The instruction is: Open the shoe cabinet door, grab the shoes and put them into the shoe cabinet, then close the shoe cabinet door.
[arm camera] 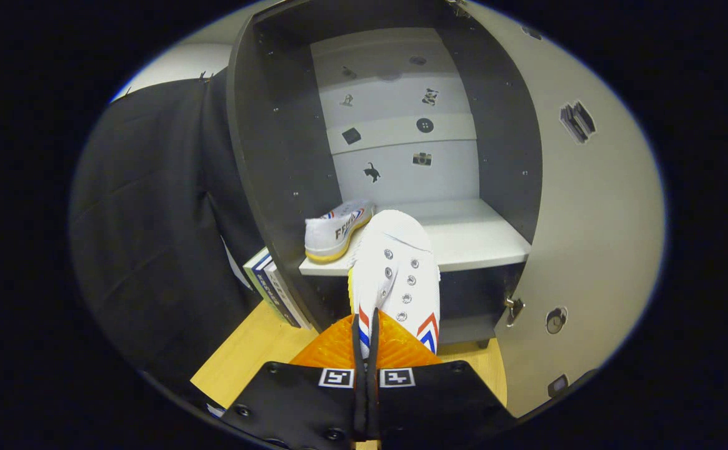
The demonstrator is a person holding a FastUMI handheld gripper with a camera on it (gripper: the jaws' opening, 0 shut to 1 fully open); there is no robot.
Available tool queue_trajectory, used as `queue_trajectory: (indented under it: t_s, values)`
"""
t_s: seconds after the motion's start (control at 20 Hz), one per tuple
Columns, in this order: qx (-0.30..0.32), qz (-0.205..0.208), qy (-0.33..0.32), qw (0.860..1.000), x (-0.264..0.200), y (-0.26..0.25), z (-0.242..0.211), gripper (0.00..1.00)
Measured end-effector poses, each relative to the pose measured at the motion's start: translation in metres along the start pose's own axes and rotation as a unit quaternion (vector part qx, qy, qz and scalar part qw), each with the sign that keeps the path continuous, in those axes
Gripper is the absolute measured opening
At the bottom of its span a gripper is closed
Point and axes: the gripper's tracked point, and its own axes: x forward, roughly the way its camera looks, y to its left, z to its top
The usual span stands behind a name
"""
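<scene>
Door's open, one white canvas sneaker (339,230) already sits on the pale cabinet shelf (463,240) mid-frame. Gripper (364,350) is pinched tight on the second white sneaker (398,275), toe reaching the shelf. Door-closing's left.

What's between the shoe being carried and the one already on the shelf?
Nothing: in the gripper view, the held shoe, pinched by the hand-held gripper, sits just beside the shelved shoe; only bare shelf.

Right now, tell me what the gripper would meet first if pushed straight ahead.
The gripper is shut on the held shoe, whose toe is already over the shelf. Straight on, it probably reaches the cabinet's back wall; depth is unclear.
</scene>
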Motion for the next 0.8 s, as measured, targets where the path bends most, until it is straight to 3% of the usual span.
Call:
queue_trajectory:
  t_s: [0.8]
  values:
    - [-0.025, -0.066, -0.048, 0.996, 0.116, -0.052, 0.122, 0.01]
